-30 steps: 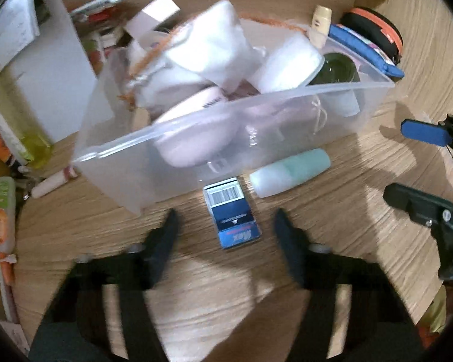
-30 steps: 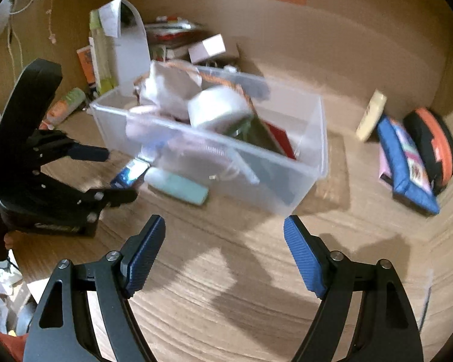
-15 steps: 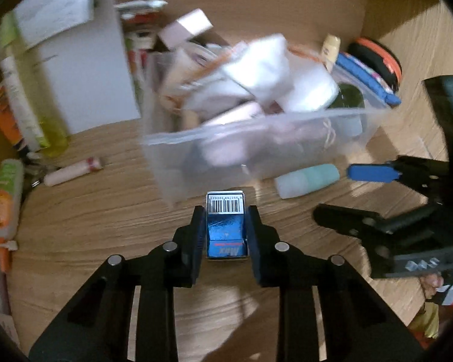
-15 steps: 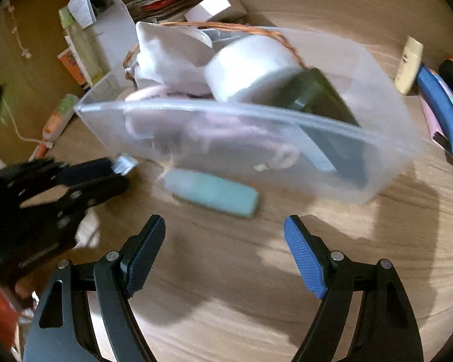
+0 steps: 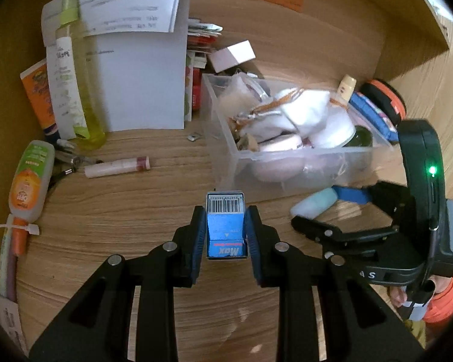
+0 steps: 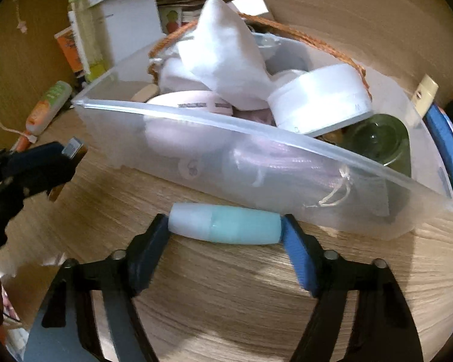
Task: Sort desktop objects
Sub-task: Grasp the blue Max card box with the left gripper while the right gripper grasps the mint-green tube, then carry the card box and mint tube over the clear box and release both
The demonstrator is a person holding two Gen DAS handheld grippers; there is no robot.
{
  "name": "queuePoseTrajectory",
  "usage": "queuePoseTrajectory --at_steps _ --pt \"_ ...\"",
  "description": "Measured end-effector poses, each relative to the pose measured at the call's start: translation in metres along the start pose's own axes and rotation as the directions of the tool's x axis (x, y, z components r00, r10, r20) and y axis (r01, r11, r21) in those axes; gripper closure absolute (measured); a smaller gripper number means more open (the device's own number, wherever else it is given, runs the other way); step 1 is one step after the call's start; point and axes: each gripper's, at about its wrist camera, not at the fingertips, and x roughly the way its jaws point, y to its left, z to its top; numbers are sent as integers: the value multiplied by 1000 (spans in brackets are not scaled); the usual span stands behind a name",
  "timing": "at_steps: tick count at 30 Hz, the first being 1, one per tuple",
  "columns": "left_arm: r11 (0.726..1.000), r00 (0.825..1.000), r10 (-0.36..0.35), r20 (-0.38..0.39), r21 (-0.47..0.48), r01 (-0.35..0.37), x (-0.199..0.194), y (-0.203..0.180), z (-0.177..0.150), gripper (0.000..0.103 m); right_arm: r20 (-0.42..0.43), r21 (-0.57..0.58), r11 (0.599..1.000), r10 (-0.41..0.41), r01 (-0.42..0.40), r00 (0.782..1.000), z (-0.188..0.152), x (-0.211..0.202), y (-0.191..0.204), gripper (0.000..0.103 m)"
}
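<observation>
My left gripper is shut on a small blue box with a barcode and holds it just above the wooden desk, in front of the clear plastic bin. The bin is full of white pouches, a tape roll and pink cases. My right gripper is open, its fingertips at either end of a teal and white tube that lies on the desk against the bin's front wall. The tube also shows in the left wrist view.
A white file holder, a yellow bottle and an orange tube stand at the left. A pink stick lies on the desk. A blue pouch and a cream tube lie right of the bin.
My left gripper closed on the blue box and lifted it off the desk. My right gripper moved in toward the bin until its fingers bracket the teal tube.
</observation>
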Motion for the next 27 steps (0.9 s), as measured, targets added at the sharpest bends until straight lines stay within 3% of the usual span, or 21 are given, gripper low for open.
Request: queuePoseTrajectory --at_steps 5,12,27 --pt "1000 999 -25 31 -5 26 -8 -7 7 76 37 31 997 76 -78 996 -7 -19 -12 32" --pt "995 995 -97 36 17 97 -9 -33 21 76 148 38 991 120 -127 982 -11 -65 -24 31" --pt "983 987 -162 -2 92 161 20 -91 58 76 259 124 988 58 -92 964 4 -104 -95 31"
